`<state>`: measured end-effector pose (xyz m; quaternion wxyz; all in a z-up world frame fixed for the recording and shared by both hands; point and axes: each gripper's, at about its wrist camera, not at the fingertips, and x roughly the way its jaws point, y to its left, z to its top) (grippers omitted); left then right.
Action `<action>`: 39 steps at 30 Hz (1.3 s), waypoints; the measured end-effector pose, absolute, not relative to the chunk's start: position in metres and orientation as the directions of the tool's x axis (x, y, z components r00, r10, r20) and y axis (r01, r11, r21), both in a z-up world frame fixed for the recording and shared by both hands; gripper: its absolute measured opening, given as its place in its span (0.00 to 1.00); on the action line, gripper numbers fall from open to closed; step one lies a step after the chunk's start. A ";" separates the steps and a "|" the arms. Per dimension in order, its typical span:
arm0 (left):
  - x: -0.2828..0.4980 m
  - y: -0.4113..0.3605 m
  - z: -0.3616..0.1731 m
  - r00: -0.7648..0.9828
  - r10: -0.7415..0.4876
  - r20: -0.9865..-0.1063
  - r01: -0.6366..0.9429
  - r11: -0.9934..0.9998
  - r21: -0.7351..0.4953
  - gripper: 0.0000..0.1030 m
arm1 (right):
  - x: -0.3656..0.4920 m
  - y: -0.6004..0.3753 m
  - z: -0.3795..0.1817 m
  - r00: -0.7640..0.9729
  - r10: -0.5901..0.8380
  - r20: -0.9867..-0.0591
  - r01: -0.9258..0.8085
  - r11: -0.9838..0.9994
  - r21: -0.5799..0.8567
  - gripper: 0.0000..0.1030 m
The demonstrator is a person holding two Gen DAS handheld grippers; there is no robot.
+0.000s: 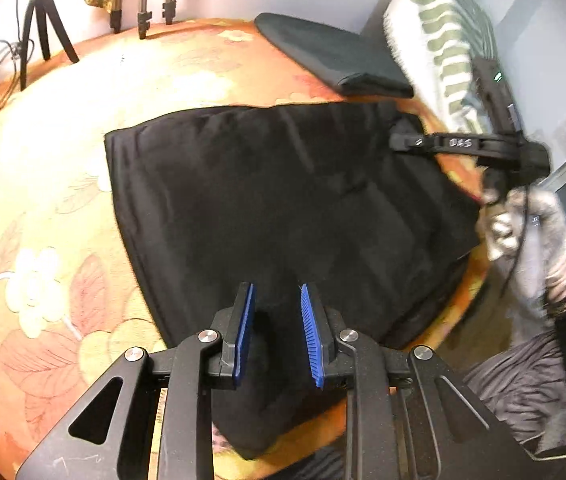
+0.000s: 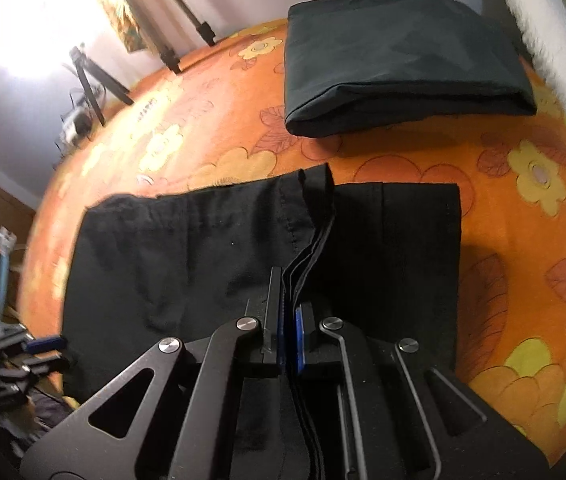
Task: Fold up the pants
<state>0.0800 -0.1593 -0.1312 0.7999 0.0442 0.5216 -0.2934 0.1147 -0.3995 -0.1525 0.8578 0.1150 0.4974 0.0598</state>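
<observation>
Left gripper (image 1: 277, 330), jaws apart, above black pants (image 1: 283, 200) on a floral bedspread (image 1: 63, 200).

Left tongs (image 1: 277, 296) gape slightly, gripping nothing; right tongs (image 2: 289, 300) are clamped tight on cloth.

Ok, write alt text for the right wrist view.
The right claw is shut on a bunched edge of the black pants, which lie partly folded on an orange floral bedspread. Behind them sits a dark folded garment, with tripod legs against the far wall.
</observation>
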 end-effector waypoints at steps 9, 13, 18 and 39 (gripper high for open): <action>0.077 -0.159 -0.142 0.319 -0.371 -0.872 0.534 0.830 -0.158 0.22 | 0.105 -0.389 -0.148 0.516 0.024 -0.856 0.028 0.999 0.045 0.12; 0.075 -0.160 -0.143 0.323 -0.368 -0.872 0.535 0.831 -0.152 0.22 | 0.092 -0.384 -0.121 0.598 -0.107 -0.795 0.075 0.994 -0.078 0.27; 0.074 -0.160 -0.143 0.333 -0.362 -0.871 0.532 0.835 -0.143 0.22 | 0.080 -0.356 -0.110 0.670 -0.007 -0.742 -0.029 0.999 -0.036 0.33; 0.020 -0.137 -0.144 0.359 -0.357 -0.862 0.595 0.800 -0.084 0.22 | 0.116 -0.343 -0.160 0.545 -0.037 -0.838 -0.037 0.997 -0.068 0.44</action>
